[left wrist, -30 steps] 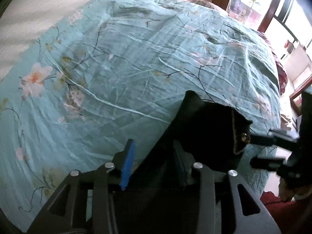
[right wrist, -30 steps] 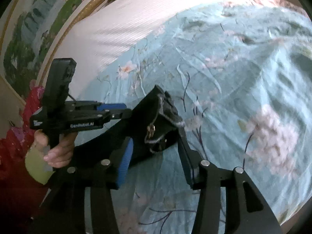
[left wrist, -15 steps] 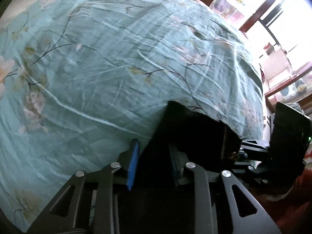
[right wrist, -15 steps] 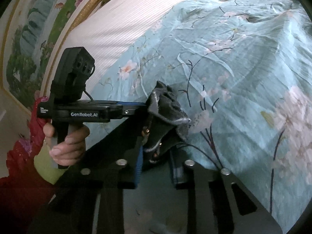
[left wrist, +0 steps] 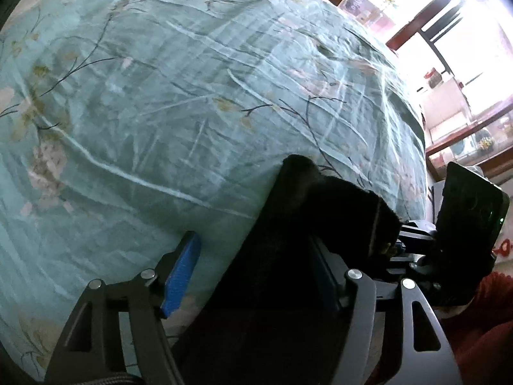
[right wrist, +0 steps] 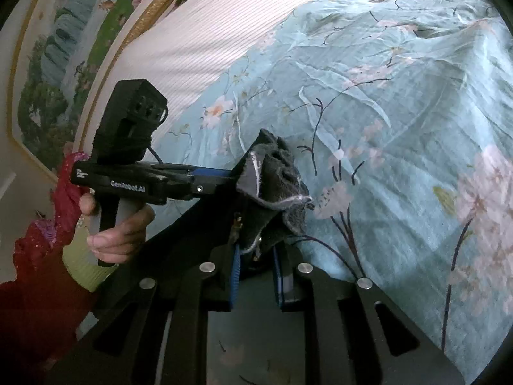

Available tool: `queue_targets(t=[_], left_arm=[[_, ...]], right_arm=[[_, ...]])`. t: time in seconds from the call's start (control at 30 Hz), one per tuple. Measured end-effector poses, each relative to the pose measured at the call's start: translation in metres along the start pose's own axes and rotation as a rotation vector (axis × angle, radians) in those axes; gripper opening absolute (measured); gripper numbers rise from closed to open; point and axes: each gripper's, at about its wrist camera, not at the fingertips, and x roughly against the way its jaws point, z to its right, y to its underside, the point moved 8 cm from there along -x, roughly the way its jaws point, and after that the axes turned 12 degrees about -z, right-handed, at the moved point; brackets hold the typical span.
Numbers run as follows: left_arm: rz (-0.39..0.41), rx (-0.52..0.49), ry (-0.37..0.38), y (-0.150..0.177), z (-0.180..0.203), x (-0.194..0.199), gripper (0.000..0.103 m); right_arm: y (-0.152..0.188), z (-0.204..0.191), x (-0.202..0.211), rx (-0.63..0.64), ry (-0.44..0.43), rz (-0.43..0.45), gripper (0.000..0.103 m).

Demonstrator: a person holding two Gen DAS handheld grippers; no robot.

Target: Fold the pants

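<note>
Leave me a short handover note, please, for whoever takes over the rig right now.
Left hand-held gripper: open, astride the black pants, with its blue pad clear of the cloth.
Right hand-held gripper: shut on the bunched waist end.
The pants hang at the near edge of the teal bedspread; no fold shows yet.
Left to do: probably regrip left, spread them flat, then fold.

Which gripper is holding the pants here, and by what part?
The right gripper is shut on the black pants at the bunched waistband by the zipper. The left gripper has pants cloth between its fingers, but its jaws stand apart; hold uncertain.
</note>
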Motion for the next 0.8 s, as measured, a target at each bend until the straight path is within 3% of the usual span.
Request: queue_targets(t=[0.07,0.13,0.17,0.4,0.57,0.8], left_arm=[[0.012,-0.017,0.016,-0.001,0.006,0.000,0.045],[0.029,-0.025,0.027,-0.003,0.012,0.001,0.017],[0.039,-0.024,0.034,-0.004,0.013,0.002,0.012],[0.139,0.008,0.016,0.011,0.019,0.028,0.009],[0.246,0.011,0.032,0.032,0.031,0.071,0.009],[0.375,0.061,0.025,0.093,0.027,0.131,0.009]], right_arm=[[0.000,0.000,0.000,0.003,-0.001,0.001,0.018],[-0.001,-0.001,-0.001,0.011,0.004,0.000,0.018],[-0.001,-0.002,-0.001,0.020,0.007,-0.001,0.018],[-0.002,-0.019,0.003,0.083,-0.020,-0.002,0.014],[-0.006,-0.067,0.015,0.188,-0.164,0.013,0.013],[-0.003,-0.137,0.010,0.282,-0.342,-0.019,0.013]])
